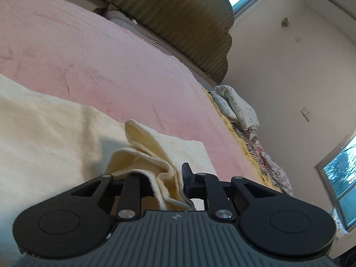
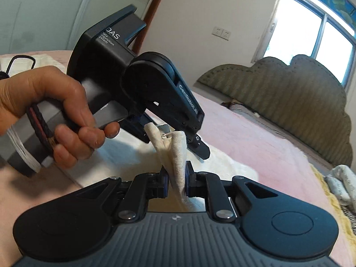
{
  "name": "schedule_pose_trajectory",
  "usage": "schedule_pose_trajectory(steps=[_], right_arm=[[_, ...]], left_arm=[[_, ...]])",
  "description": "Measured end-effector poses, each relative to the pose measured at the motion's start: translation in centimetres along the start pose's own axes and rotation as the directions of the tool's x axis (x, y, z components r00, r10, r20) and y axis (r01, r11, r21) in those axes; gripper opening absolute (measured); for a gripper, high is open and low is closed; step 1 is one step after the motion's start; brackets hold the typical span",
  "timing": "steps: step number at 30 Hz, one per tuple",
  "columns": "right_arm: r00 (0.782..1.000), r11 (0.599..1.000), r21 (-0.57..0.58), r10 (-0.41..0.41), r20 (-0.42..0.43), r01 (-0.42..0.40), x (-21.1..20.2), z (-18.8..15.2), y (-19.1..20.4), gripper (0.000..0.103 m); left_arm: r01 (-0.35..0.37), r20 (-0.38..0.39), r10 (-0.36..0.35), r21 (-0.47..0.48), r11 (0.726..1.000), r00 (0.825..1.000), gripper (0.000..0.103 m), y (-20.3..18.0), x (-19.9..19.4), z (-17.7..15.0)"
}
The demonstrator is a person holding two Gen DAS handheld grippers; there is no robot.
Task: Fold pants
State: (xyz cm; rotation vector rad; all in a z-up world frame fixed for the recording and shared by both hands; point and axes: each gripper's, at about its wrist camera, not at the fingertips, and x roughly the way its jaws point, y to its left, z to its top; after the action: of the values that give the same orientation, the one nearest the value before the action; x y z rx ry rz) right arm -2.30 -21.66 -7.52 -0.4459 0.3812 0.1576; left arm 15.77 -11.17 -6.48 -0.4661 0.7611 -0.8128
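The pants (image 1: 44, 133) are cream fleece, spread flat on a pink blanket (image 1: 89, 55). In the left wrist view, a bunched corner of them (image 1: 142, 146) stands up between the fingers of my left gripper (image 1: 162, 172), which is shut on it; the cloth hides the left finger. In the right wrist view, my right gripper (image 2: 175, 178) is shut on a strip of the same cloth (image 2: 178, 155). The strip rises to the left gripper (image 2: 171, 140) just above and beyond, held by a hand (image 2: 44, 102). The two grippers sit close together, pinching one raised fold.
A padded olive headboard (image 2: 289, 93) runs along the far side of the bed. Crumpled printed bedding (image 1: 235, 106) lies at the bed's right edge, by a white wall with switches. Windows (image 1: 342, 178) stand beyond. Pink blanket (image 2: 255, 138) stretches bare past the pants.
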Motion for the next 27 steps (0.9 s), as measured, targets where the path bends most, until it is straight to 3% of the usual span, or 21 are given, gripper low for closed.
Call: schedule_pose_trajectory(steps=[5,10,13,17,20,22,24,25,26,27], right_arm=[[0.995,0.995,-0.001,0.095,0.033,-0.095,1.8,1.7,2.5,0.013],[0.982,0.984,-0.037,0.174,0.072,-0.172,3.4,3.6,4.9,0.014],[0.974,0.977,-0.052,0.210,0.080,-0.206,4.7,4.4,6.0,0.014],[0.966,0.965,-0.060,0.257,0.030,-0.255,7.0,4.8,7.2,0.014],[0.961,0.956,-0.106,0.266,-0.073,-0.272,8.2,4.6,8.2,0.019],[0.954,0.946,-0.129,0.289,-0.080,-0.298,6.6,4.5,7.2,0.019],[0.929,0.928,-0.046,0.368,-0.050,-0.370,4.8,5.1,4.1,0.019],[0.923,0.923,0.011,0.385,-0.017,-0.384,4.2,5.4,2.1,0.019],[0.931,0.928,0.072,0.364,0.017,-0.365,3.8,5.8,-0.2,0.019],[0.949,0.941,0.128,0.312,0.036,-0.314,3.9,6.0,-2.2,0.019]], left_arm=[[-0.148,0.071,0.142,0.087,0.985,0.987,0.024,1.6,-4.1,1.0],[-0.301,0.171,0.269,0.203,0.932,0.948,0.024,1.8,-6.2,1.4],[-0.363,0.186,0.326,0.226,0.904,0.927,0.023,2.7,-6.9,1.6],[-0.430,0.097,0.419,0.220,0.876,0.903,0.042,4.4,-6.3,1.4],[-0.459,0.129,0.441,0.209,0.864,0.888,0.055,4.9,-7.7,1.1],[-0.525,0.198,0.489,0.217,0.823,0.849,0.064,4.5,-9.1,1.3],[-0.584,0.283,0.521,0.230,0.778,0.806,0.064,3.8,-10.3,1.7],[-0.594,0.309,0.520,0.236,0.769,0.796,0.065,3.3,-10.7,2.0],[-0.586,0.319,0.506,0.244,0.773,0.801,0.066,2.9,-10.7,2.5],[-0.561,0.312,0.481,0.259,0.786,0.819,0.068,2.4,-10.5,2.9]])
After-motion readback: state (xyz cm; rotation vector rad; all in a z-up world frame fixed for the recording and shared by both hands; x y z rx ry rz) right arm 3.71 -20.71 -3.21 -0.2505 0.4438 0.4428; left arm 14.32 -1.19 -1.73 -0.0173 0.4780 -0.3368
